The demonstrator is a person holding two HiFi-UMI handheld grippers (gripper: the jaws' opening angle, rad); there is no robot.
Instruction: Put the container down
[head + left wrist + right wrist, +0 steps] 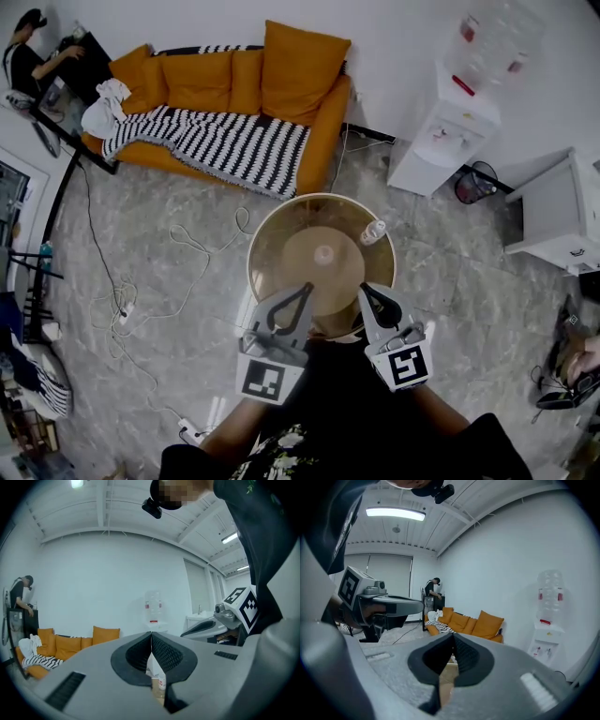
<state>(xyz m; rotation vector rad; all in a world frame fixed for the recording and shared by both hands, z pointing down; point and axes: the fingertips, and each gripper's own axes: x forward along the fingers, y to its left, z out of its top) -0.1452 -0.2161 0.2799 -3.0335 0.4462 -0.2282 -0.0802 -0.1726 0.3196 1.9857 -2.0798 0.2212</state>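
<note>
Left claw point(307, 286) and right claw point(365, 287) both pressed together, empty; bottle point(373, 232) on bench point(281, 246) far-right rim looks light, thin-walled, tippy, so pinch mid-body, gently.

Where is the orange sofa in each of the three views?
Head view: the orange sofa is at the top, left of centre, with a striped blanket on it.
Left gripper view: the orange sofa is at the lower left, against the white wall.
Right gripper view: the orange sofa is just right of centre.
Shared landmark: the white water dispenser shows in all three.
</note>
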